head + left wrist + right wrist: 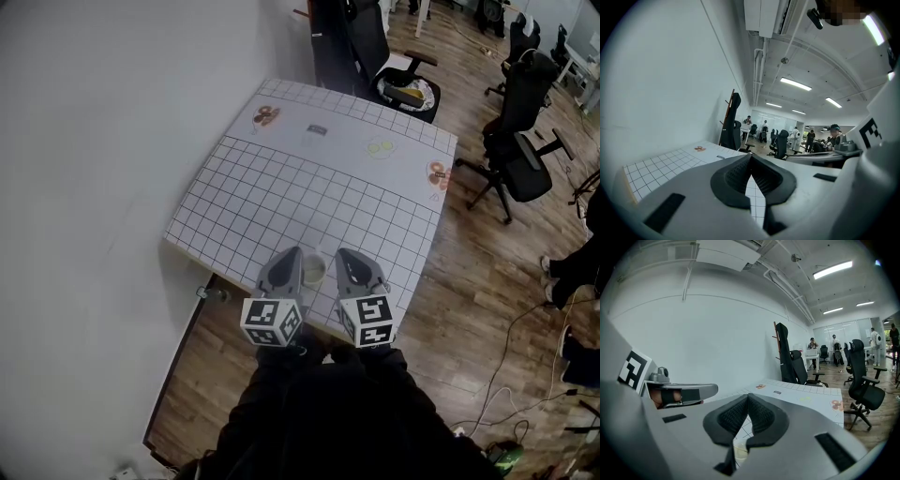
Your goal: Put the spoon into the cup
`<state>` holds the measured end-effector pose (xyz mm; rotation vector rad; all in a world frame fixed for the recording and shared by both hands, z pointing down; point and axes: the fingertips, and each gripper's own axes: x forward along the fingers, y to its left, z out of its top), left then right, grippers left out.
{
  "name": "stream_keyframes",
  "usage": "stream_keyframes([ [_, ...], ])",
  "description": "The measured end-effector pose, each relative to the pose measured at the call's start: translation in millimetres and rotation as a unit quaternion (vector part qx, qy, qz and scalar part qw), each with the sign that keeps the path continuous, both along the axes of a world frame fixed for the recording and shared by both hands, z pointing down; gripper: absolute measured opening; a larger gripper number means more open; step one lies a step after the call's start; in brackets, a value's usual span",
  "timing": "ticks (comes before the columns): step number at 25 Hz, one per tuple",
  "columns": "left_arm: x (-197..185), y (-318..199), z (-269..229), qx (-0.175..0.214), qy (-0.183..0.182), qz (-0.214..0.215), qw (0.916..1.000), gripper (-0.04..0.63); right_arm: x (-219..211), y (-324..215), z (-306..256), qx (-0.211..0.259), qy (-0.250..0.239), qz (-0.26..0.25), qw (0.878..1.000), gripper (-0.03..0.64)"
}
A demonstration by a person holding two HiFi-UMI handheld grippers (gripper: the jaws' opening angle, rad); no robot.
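Observation:
A pale cup (314, 271) stands near the front edge of the white gridded table (281, 187), between my two grippers. My left gripper (289, 253) is just left of the cup, its jaws closed tip to tip with nothing between them (751, 157). My right gripper (343, 253) is just right of the cup, jaws likewise pressed together and empty (748, 396). In the right gripper view part of the cup (740, 452) shows below the jaws. I cannot make out a spoon in any view; the cup's inside is too small to read.
A white wall runs along the table's left side. Small stickers (266, 116) lie on the far half of the table. Black office chairs (521, 141) stand on the wooden floor behind and to the right. Cables (511, 375) trail on the floor at lower right.

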<state>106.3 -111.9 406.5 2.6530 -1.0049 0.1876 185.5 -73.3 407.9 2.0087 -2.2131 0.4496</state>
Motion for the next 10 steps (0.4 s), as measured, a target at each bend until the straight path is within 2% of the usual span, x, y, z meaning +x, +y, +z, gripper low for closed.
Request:
stream_keyframes([
  [10,-6,18,-31,-0.004,-0.016,-0.003,0.9999,0.034,-8,17,-31,0.0,-0.01,-0.005,1.0,0.021],
])
